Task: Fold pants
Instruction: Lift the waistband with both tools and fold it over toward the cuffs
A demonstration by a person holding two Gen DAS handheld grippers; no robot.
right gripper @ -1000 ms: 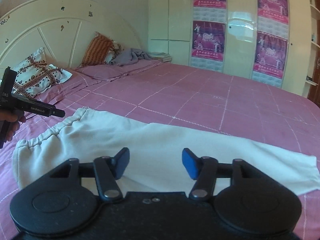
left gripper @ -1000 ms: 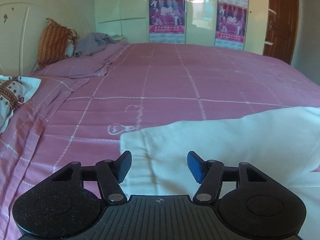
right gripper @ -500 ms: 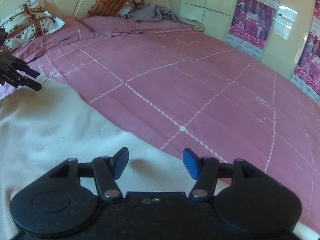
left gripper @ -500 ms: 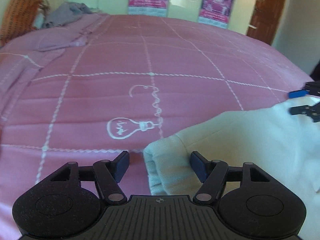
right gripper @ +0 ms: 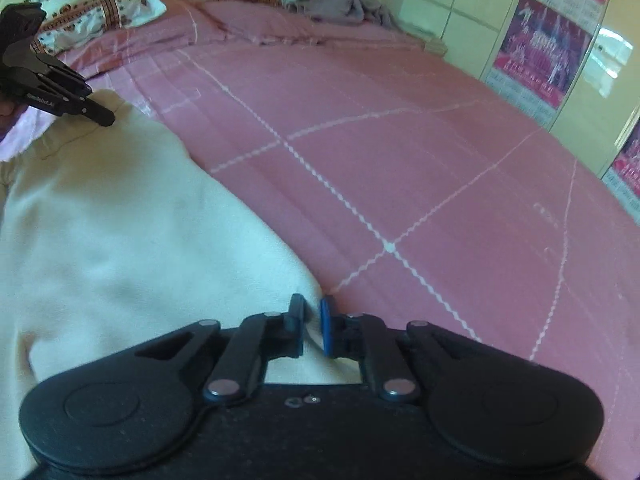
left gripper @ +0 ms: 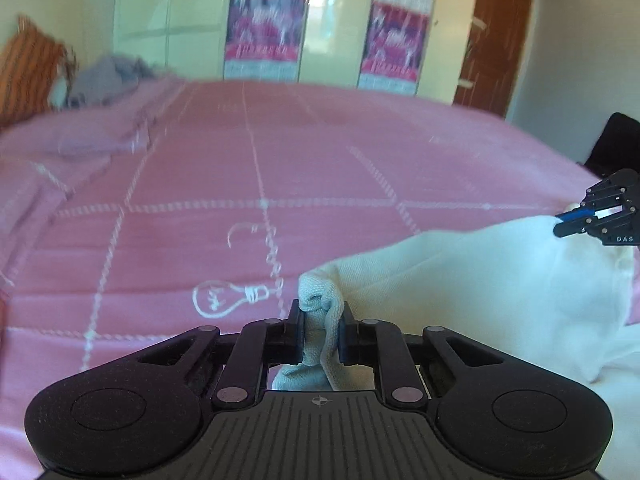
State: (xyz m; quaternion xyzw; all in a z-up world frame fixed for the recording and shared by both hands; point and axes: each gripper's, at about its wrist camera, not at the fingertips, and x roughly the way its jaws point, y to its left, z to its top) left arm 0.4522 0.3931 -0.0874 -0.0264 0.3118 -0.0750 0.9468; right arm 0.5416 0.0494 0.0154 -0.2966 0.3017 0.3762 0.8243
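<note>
The cream pants [left gripper: 480, 280] lie across the pink bed [left gripper: 320, 168], filling the lower right of the left wrist view and the left side of the right wrist view. The left gripper [left gripper: 320, 326] has just closed, its fingers pinching a bunched corner of the pants. The right gripper [right gripper: 313, 326] has also closed, fingers pressed nearly together on the far edge of the pants. No fold is made yet, I judge; everything is left.

Black plastic left tongs [left gripper: 320, 330], silver pivot screws, ribbed housing, right tongs [right gripper: 312, 326] blue-padded
</note>
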